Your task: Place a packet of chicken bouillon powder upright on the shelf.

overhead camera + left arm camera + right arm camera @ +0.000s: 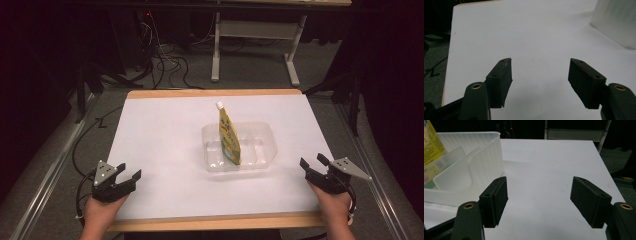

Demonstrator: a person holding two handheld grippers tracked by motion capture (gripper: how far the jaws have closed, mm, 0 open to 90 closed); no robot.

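Note:
A yellow-green spouted pouch [229, 135] with a white cap stands upright inside a clear plastic bin [265, 131] near the middle of the white table. The pouch's edge [430, 142] and the bin's ribbed wall [486, 157] show at the left of the right gripper view. My left gripper [129, 171] rests at the table's front left, open, with bare tabletop between its jaws [540, 70]. My right gripper [312, 161] sits at the front right edge, open with nothing between its jaws [539, 190]. Both are well apart from the bin.
The white sheet [165, 150] covers a wood-edged table [215, 220]. A corner of the bin [616, 22] shows at the upper right of the left gripper view. Behind the table stand a grey table frame [255, 45] and floor cables [165, 65]. Rails run along both sides.

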